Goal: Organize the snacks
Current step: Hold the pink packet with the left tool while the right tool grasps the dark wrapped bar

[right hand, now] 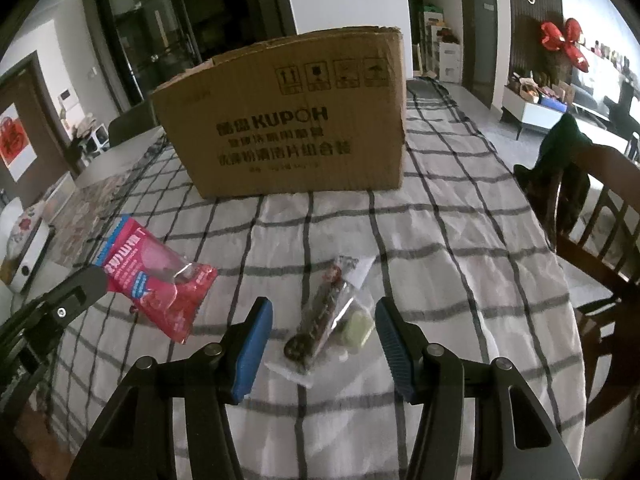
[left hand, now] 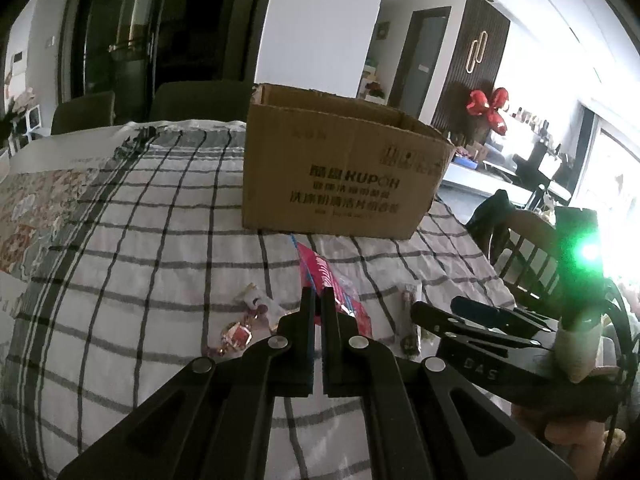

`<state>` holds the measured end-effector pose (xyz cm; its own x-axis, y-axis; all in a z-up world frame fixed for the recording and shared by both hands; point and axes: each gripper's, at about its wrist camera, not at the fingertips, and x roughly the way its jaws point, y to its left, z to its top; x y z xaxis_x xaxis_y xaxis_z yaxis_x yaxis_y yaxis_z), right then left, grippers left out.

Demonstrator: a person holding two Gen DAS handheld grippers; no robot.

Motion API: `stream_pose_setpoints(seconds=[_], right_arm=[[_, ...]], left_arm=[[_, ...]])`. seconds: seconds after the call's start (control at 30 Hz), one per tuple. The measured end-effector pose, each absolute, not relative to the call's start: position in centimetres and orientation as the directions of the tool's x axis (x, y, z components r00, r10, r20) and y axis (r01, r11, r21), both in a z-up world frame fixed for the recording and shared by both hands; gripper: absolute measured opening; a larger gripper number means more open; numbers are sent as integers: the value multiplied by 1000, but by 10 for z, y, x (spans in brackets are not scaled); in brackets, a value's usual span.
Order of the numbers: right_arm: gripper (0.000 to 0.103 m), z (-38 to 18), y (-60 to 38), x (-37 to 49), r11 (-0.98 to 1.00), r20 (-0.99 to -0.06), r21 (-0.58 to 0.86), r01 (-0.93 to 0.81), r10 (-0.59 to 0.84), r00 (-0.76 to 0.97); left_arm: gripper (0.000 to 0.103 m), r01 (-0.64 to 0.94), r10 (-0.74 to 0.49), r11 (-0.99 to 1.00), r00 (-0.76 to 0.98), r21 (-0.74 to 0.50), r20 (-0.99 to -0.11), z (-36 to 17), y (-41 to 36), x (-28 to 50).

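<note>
Right now the left gripper point(left hand: 318, 300) is clamped on the edge of a red packet point(right hand: 160, 284), its fingers pressed nearly together with the wrapper pinched between them. From the right wrist view the packet looks raised off the checked cloth point(right hand: 440, 280), tilted, with the left gripper at its left end. The right gripper point(right hand: 324, 320) has its blue-padded fingers spread wide and holds nothing; between them, on the cloth, lies a clear bag point(right hand: 332, 312) with dark snacks and a pale green piece inside. A cardboard box point(right hand: 296, 120) stands open-topped on the surface beyond both grippers, well apart from the snacks. In the left wrist view a few small wrapped candies point(left hand: 248, 320) lie on the cloth just left of the left gripper.
</note>
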<state>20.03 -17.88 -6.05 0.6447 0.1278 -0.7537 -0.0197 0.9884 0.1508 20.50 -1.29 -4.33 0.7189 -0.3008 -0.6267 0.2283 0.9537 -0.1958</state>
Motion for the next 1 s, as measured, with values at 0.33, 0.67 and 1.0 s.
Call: stream_pose_setpoints(seconds=[0.33, 0.67, 1.0], right_arm=[[38, -75, -180, 227, 989, -782, 145, -7, 119, 612], [31, -87, -176, 238, 994, -801, 112, 0, 90, 592], [23, -85, -176, 236, 993, -789, 114, -1, 91, 608]], left_arm=[[4, 241, -293, 955, 716, -171, -634, -51, -20, 222], [4, 243, -295, 955, 707, -171, -643, -55, -23, 233], [4, 247, -296, 954, 707, -168, -642, -54, -26, 234]])
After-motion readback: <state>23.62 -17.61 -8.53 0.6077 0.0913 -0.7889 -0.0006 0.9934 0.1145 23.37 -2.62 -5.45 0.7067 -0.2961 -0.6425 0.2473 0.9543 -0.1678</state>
